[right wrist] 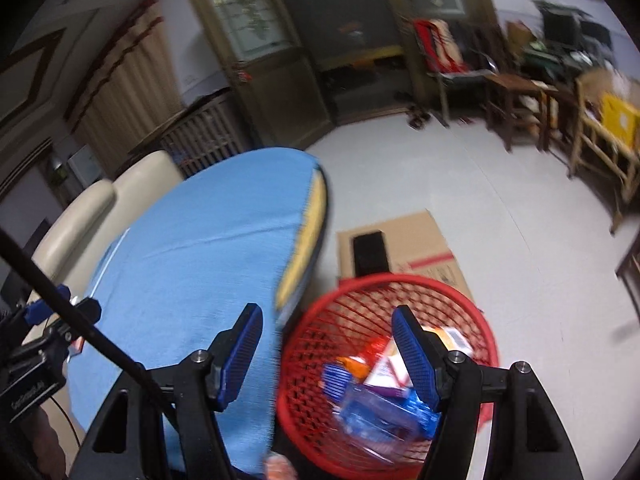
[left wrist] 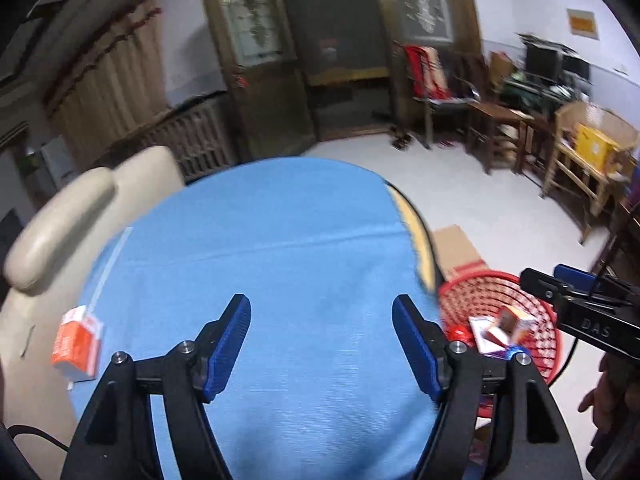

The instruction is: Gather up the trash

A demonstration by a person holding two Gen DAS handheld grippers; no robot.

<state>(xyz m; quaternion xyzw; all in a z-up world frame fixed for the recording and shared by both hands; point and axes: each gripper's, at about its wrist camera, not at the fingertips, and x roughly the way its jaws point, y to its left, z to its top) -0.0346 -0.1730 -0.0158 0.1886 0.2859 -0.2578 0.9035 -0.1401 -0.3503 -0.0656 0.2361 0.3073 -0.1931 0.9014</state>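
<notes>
My left gripper (left wrist: 321, 300) hangs open over the blue tablecloth (left wrist: 280, 240) with nothing between its blue pads. An orange and white carton (left wrist: 76, 344) sits at the cloth's left edge, left of that gripper. On the floor right of the table stands a red mesh basket (right wrist: 400, 284), which holds boxes and blue wrappers (right wrist: 376, 404). My right gripper (right wrist: 327, 309) is open and empty, with one finger over the cloth and the other over the basket. The left wrist view shows the same basket (left wrist: 500, 280) and the right gripper (left wrist: 552, 280) above its far rim.
A cream sofa (left wrist: 60, 220) runs along the table's left side. Flattened cardboard (right wrist: 400, 240) lies on the floor behind the basket. Wooden chairs and cluttered tables (left wrist: 580, 152) line the right wall, and dark doors (left wrist: 332, 60) stand at the back. A black cable (right wrist: 80, 328) crosses the right wrist view.
</notes>
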